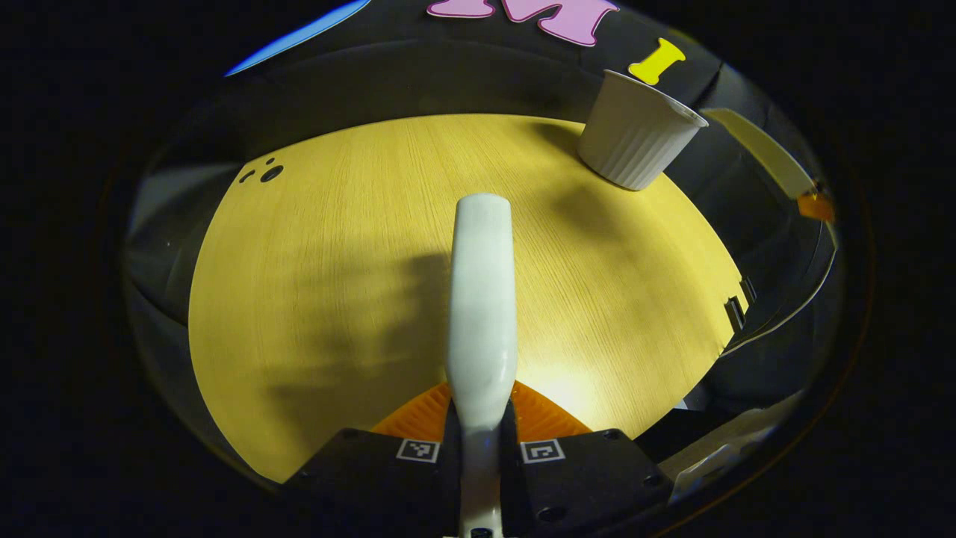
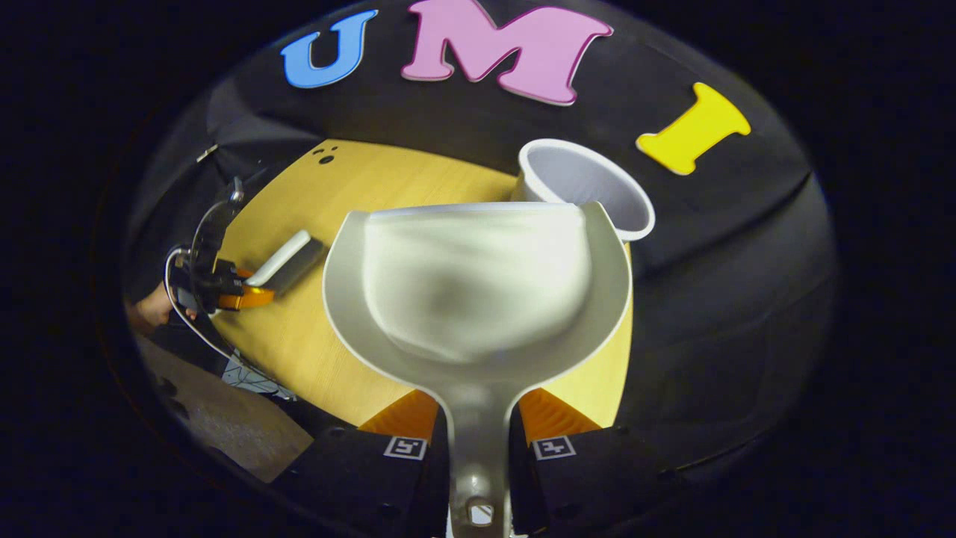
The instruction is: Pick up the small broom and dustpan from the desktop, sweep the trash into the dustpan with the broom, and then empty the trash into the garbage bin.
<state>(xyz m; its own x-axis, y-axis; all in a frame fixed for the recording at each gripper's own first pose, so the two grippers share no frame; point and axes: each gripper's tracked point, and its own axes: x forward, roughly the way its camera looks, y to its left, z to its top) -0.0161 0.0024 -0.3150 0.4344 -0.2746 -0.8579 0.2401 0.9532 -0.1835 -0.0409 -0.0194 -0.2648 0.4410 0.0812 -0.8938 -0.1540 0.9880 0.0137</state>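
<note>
At the bottom of the right gripper view, the right gripper [image 2: 478, 441] squeezes the handle of the dustpan [image 2: 478, 299]; the pan is pale grey and smooth, and looks empty; its front lip hangs by the white ribbed bin [image 2: 597, 187] at one o'clock; to tip well, I think the lip should go over the rim, then tilt slowly; in the left gripper view, the left gripper [image 1: 480, 437] pinches the white broom [image 1: 482, 314], pointing to twelve o'clock above the yellow desk [image 1: 314, 299].
</note>
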